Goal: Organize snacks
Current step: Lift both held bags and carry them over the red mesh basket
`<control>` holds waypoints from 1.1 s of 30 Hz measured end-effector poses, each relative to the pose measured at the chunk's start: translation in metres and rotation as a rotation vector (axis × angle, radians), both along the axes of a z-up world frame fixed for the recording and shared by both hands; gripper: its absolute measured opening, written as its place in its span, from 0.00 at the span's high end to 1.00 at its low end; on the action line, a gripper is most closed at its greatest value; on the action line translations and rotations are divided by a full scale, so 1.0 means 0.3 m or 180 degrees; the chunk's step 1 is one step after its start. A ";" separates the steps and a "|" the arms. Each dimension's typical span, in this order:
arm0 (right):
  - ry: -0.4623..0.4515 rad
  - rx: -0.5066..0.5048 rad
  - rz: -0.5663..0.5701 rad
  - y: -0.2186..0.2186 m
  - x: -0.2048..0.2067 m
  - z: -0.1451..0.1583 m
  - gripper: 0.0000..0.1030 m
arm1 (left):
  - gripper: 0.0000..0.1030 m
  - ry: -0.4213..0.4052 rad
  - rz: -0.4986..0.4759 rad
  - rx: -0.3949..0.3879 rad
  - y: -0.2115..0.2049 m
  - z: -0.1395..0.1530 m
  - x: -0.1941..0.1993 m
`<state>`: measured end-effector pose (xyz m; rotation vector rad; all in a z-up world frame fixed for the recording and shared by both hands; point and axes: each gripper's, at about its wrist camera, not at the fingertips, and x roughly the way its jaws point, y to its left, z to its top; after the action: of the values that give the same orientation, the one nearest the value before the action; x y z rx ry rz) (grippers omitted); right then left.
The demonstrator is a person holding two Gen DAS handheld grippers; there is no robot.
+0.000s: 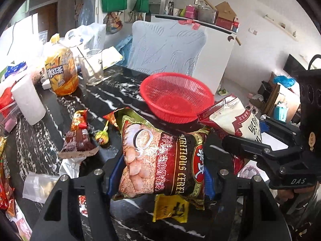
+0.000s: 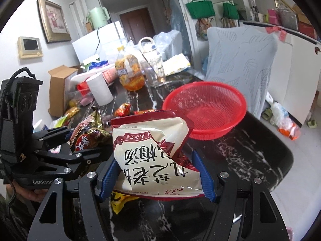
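Both pouches light, soft, slick: your left hand-held gripper point(image 1: 160, 172) pinches the cereal bag point(image 1: 160, 160), right hand-held gripper point(image 2: 158, 172) the white pouch point(image 2: 154, 156), near the red basket point(image 2: 204, 110); grip mid-body.

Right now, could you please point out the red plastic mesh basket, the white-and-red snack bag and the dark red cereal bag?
Red plastic mesh basket point(image 2: 208, 108): right wrist view, inside wall.
White-and-red snack bag point(image 2: 152, 152): right wrist view, printed front.
Dark red cereal bag point(image 1: 160, 156): left wrist view, front panel.
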<state>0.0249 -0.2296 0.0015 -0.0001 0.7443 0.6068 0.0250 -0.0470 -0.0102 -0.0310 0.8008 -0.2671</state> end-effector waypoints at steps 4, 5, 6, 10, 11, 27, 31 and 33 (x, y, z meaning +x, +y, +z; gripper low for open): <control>-0.0165 -0.0079 -0.0035 -0.020 -0.010 0.052 0.32 | 0.38 -0.0121 -0.0043 -0.0014 -0.022 0.049 0.000; -0.0191 -0.0081 -0.0050 -0.029 -0.012 0.067 0.32 | 0.38 -0.0146 -0.0060 -0.0013 -0.031 0.060 0.001; -0.0200 -0.0074 -0.0059 -0.037 -0.011 0.080 0.32 | 0.38 -0.0169 -0.0090 -0.0017 -0.039 0.072 0.003; -0.0287 -0.0079 -0.0121 -0.072 -0.009 0.121 0.32 | 0.38 -0.0284 -0.0158 -0.0018 -0.066 0.106 0.022; -0.0311 -0.0083 -0.0132 -0.078 -0.008 0.128 0.32 | 0.38 -0.0307 -0.0164 -0.0023 -0.068 0.111 0.030; -0.0619 -0.0190 -0.0244 -0.105 0.121 0.234 0.32 | 0.38 -0.0564 -0.0158 -0.0161 -0.097 0.188 0.190; -0.0689 -0.0187 -0.0256 -0.104 0.170 0.258 0.32 | 0.38 -0.0603 -0.0056 -0.0232 -0.098 0.204 0.260; -0.0729 -0.0195 -0.0257 -0.104 0.198 0.270 0.32 | 0.38 -0.0614 -0.0032 -0.0245 -0.106 0.208 0.288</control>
<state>0.0843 -0.2606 0.0824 -0.0943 0.5379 0.4969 0.1115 -0.0788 0.0523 -0.0726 0.5989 -0.3056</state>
